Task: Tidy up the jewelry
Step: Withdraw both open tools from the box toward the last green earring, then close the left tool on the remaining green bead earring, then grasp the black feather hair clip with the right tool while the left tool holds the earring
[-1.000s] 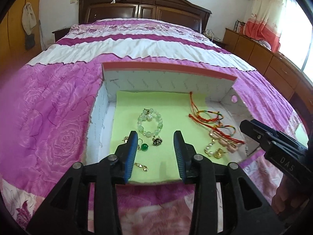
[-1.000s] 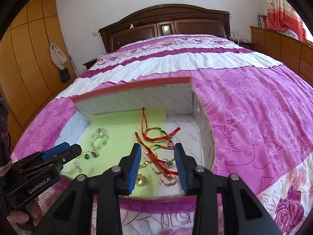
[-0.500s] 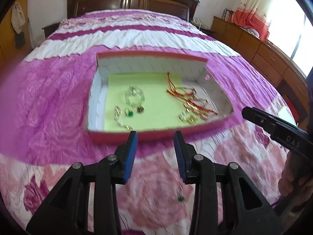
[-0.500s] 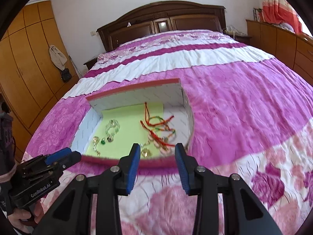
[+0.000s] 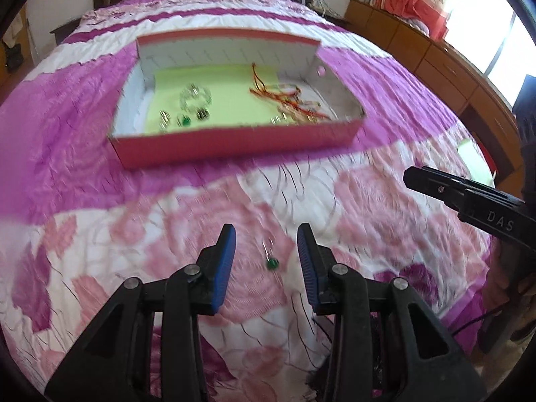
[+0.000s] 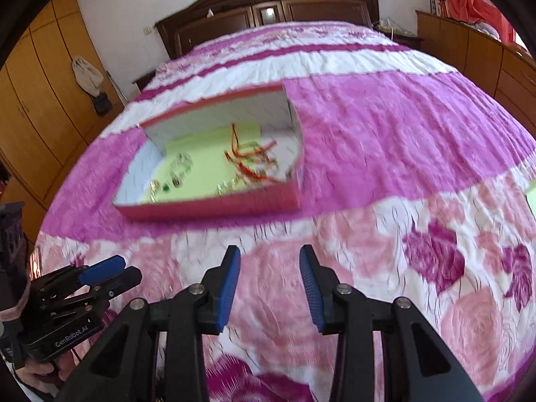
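On the pink floral bedspread (image 5: pixel 351 201), a small green-stone earring with a thin wire hook (image 5: pixel 271 261) lies between my left gripper (image 5: pixel 266 256) pads, partly spread and empty; I should lower slowly and pinch the hard bead, not the soft, wrinkly cloth. My right gripper (image 6: pixel 269 274) hangs half-open and empty, near the shallow red cardboard box (image 5: pixel 234 140) lined with lime-green felt.

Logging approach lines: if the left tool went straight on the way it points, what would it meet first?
Probably the small green-stone earring lying on the pink floral bedspread, framed between the open left tool; depth is unclear.
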The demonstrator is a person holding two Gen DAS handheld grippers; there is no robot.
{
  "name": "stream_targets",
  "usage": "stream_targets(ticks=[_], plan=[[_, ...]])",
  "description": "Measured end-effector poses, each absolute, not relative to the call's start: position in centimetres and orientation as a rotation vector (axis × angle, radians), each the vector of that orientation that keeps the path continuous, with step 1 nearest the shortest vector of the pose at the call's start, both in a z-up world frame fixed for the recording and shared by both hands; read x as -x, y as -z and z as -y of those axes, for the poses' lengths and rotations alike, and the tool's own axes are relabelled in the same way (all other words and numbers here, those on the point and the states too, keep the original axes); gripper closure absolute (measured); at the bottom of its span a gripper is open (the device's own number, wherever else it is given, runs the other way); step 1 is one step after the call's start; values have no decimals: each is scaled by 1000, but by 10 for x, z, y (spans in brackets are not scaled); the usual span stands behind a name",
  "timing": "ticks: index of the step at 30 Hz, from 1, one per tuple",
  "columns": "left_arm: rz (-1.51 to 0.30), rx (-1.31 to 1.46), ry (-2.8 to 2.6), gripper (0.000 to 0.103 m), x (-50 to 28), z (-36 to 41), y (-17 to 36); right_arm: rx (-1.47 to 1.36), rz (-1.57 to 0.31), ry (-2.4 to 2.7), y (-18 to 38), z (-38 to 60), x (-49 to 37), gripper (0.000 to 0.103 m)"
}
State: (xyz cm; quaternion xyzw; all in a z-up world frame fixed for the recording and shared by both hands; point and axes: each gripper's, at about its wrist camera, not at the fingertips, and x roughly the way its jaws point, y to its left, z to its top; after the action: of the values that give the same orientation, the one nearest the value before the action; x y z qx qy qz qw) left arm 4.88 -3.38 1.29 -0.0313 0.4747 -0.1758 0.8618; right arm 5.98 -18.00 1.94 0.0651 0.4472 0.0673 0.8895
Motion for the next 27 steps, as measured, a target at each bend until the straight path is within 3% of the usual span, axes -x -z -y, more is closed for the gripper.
stream_targets(ticks=[11,17,20,27], plan=[[-1041,36,381,76,-46,44,8,-150,-989,-145,-5,185,-37,63],[-1069,39,380,88,-52,44,20,-153,-1015,-145,0,184,-31,63],[-1070,36,378,102,-52,45,23,-166,-1033,-150,3,183,-28,63],[-1054,37,388,102,-45,41,14,-166,-1059,-168,2,178,-20,63]])
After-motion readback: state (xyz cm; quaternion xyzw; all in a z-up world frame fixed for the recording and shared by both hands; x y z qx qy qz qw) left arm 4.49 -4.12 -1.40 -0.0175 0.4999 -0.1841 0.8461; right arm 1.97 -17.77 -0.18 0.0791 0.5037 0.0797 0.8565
